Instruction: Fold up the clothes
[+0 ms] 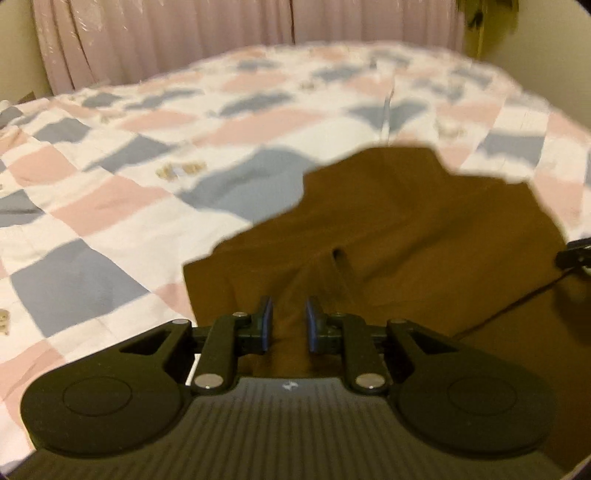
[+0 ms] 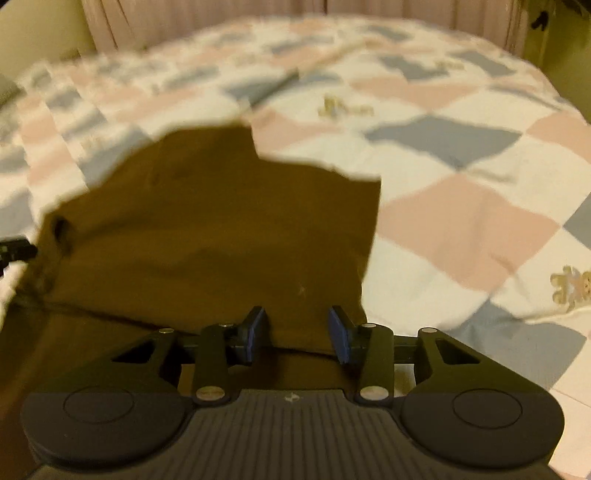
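Plainly, both tongs have brown cloth between their blue pads. The left gripper has its pads drawn fairly close, with a ridge of the brown garment bunched up between them; it looks pinched, though a narrow gap shows on each side, so how firm the hold is I cannot tell. The right gripper stands wider, its pads spread either side of the garment's near edge, with cloth in the gap but not squeezed; I read it as released or only loosely set.

From the tongs outward, the garment runs away toward the far side, spread over the checked bedspread in pink, grey-blue and white. Its far outline is uneven and stepped. In the right wrist view its right edge falls straight and clean down to the near corner by the right pads. A small dark slit or buttonhole shows in a crease near the middle. A thin dark cord crosses the cloth on the right.

The cloth seems soft, light and limp: it puckers where pinched and will sag between holds. It should not slip much on rubbery pads. Corners and straight hems look like the best places to grip. Pale curtains hang at the far side.
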`<move>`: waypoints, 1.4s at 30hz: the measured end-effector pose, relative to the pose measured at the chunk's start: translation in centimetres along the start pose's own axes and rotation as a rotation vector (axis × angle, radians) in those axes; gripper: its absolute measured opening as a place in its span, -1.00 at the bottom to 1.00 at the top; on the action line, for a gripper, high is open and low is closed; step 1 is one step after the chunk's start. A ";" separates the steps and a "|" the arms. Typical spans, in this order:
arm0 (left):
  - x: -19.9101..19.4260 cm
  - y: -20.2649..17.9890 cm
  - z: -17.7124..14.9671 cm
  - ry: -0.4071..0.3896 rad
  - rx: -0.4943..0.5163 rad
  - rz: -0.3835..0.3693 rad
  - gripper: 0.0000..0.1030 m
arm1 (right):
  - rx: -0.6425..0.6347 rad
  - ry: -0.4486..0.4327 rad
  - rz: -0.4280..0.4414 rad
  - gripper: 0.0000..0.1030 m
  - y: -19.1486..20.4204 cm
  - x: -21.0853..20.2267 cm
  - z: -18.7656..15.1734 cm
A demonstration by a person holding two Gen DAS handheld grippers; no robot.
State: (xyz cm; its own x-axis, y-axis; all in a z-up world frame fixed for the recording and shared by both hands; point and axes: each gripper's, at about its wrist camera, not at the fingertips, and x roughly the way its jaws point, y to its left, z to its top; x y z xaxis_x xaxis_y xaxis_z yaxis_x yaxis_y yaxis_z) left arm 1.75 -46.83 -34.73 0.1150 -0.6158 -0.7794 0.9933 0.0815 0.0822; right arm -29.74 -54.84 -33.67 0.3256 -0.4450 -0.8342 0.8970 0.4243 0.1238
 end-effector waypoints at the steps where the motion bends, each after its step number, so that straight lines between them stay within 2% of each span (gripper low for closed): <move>1: 0.1 -0.1 0.0 -0.002 0.004 -0.005 -0.69 | 0.013 -0.019 0.009 -0.18 -0.2 -0.5 -0.1; 3: 0.4 -0.4 0.1 -0.007 0.013 -0.016 -0.69 | 0.029 -0.046 0.026 -0.17 -0.6 -1.2 -0.4; 7: 0.9 -0.9 0.3 -0.017 0.030 -0.038 -0.69 | 0.005 0.064 -0.035 -0.18 -0.7 1.3 -1.0; 8: 1.0 -1.1 0.4 -0.019 0.034 -0.043 -0.68 | 0.011 0.056 -0.032 -0.18 -0.7 1.2 -0.9; 11: 3.7 -2.0 0.3 0.053 0.080 -0.025 -0.67 | 0.036 0.008 -0.007 -0.17 -0.9 0.2 -0.4; 14: 2.3 -1.3 1.0 0.064 0.040 -0.074 -0.66 | 0.062 -0.002 0.016 -0.17 -2.1 -0.5 0.5; 15: 1.7 -0.2 1.2 0.058 0.013 -0.084 -0.62 | 0.077 -0.004 0.026 -0.13 -2.8 -0.7 0.8; 17: 0.3 2.0 1.7 0.046 -0.043 -0.102 -0.35 | 0.117 -0.001 0.060 -0.04 -4.7 -1.0 1.6; 20: 0.2 6.1 2.3 0.058 -0.120 -0.105 -0.32 | 0.181 0.029 0.151 0.02 -8.0 -0.3 2.9; 22: 1.1 8.8 2.9 0.066 -0.144 -0.109 -0.33 | 0.167 0.062 0.205 0.02 -9.3 0.8 4.3; 24: 1.8 9.8 4.1 0.061 -0.070 -0.167 -0.31 | 0.086 0.094 0.234 0.07 -9.8 1.9 6.0; 26: 2.4 10.1 5.5 0.059 0.046 -0.243 -0.08 | -0.039 0.126 0.235 0.20 -9.7 3.1 7.9; 28: 2.6 9.1 6.4 0.055 0.194 -0.309 0.03 | -0.172 0.139 0.232 0.62 -9.0 4.0 9.6; 29: 2.7 8.6 6.8 0.053 0.269 -0.342 0.10 | -0.228 0.139 0.237 0.67 -8.6 4.4 10.4; 32: 3.8 8.5 7.3 0.077 0.343 -0.382 0.12 | -0.333 0.153 0.286 0.69 -7.5 5.9 12.6; 35: 4.9 8.3 7.9 0.102 0.417 -0.420 0.12 | -0.396 0.215 0.337 0.73 -6.8 8.1 13.7; 36: 5.0 8.7 8.0 0.109 0.406 -0.445 0.15 | -0.402 0.241 0.342 0.73 -6.9 8.8 13.8; 38: 4.9 9.7 7.6 0.104 0.354 -0.454 0.37 | -0.393 0.274 0.356 0.73 -7.2 9.7 13.7; 41: 4.9 11.4 7.0 0.095 0.275 -0.467 0.41 | -0.280 0.277 0.406 0.80 -8.9 10.4 13.5; 42: 5.4 11.2 7.0 0.106 0.289 -0.472 0.41 | -0.256 0.277 0.414 0.81 -9.3 10.7 13.4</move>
State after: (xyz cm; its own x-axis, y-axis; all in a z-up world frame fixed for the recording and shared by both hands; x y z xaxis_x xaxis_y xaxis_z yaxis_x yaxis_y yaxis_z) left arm 13.61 -54.75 -33.67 -0.3295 -0.4505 -0.8297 0.9017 -0.4108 -0.1350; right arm -30.56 -74.07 -36.52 0.5136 0.0088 -0.8580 0.5986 0.7128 0.3656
